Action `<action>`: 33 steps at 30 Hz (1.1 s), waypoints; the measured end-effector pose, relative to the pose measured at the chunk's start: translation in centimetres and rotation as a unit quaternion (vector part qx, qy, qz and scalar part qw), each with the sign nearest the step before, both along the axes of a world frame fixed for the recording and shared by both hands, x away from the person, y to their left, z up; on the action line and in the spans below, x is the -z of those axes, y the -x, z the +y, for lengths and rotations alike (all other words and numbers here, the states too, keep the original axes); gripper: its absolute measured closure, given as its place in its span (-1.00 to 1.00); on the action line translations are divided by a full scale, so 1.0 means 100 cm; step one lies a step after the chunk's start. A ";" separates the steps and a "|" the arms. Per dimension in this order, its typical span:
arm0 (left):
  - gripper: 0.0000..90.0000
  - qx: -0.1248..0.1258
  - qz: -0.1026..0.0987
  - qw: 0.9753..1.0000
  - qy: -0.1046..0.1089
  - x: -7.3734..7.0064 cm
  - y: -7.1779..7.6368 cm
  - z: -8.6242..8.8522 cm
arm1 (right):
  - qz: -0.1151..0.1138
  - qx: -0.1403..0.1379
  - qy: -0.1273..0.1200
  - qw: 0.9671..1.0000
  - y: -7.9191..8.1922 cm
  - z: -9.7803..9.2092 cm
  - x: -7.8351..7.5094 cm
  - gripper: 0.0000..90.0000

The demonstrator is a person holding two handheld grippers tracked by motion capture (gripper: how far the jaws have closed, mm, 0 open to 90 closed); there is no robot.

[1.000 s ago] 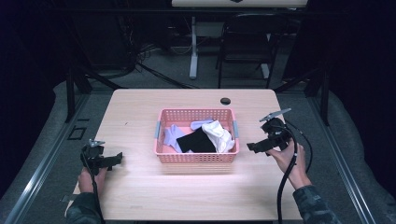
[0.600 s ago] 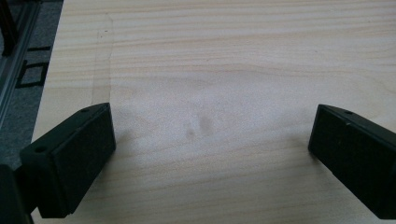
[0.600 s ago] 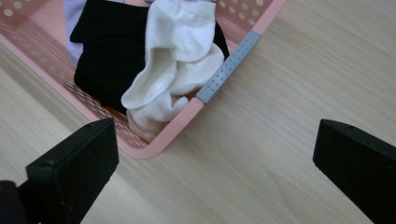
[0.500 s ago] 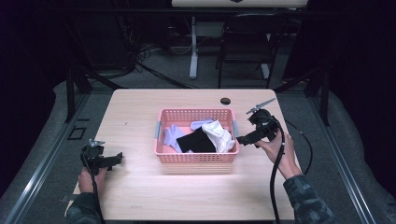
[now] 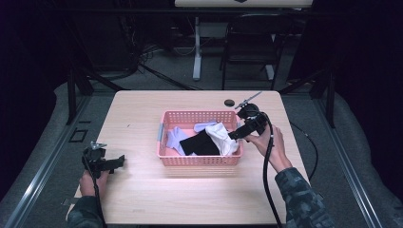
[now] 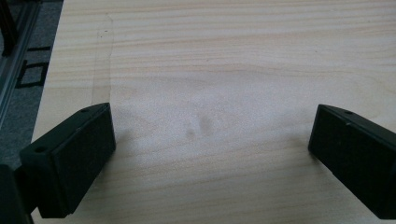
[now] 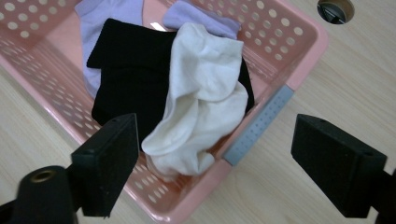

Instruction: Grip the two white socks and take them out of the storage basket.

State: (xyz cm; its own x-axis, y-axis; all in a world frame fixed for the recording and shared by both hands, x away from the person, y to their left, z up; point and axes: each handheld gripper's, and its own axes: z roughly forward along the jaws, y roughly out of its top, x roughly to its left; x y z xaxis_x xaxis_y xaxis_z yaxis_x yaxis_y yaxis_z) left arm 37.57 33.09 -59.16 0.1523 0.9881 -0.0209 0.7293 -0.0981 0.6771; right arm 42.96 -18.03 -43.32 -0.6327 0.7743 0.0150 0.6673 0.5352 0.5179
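The high view looks forward and down from the person's side, taking in the whole table and the dark floor beyond. The left gripper view sits close above bare tabletop near the table's left edge. The right gripper view looks down closely into the pink basket, which the high view shares.

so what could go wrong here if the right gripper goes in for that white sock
1. The white sock drapes over the black sock, so a deep pinch by the open right gripper might lift both.
2. The sock hangs near the pink basket rim, so a jaw could catch the wall and drag or tip the basket.
3. The left gripper rests far off on the table, so nothing steadies the basket.
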 end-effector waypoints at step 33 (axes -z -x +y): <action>-0.99 0.000 0.000 1.000 0.000 0.000 0.000 0.000 | 0.088 -0.023 0.040 0.995 -0.036 0.060 0.054 0.78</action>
State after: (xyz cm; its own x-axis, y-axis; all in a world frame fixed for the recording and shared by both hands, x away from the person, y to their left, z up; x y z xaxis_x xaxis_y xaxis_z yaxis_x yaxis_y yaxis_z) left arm 37.57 33.10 -59.16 0.1531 0.9880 -0.0207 0.7292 -0.0988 0.6772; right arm 46.54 -12.07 -48.67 -0.6601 0.7481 0.0679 0.7179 0.6017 0.3501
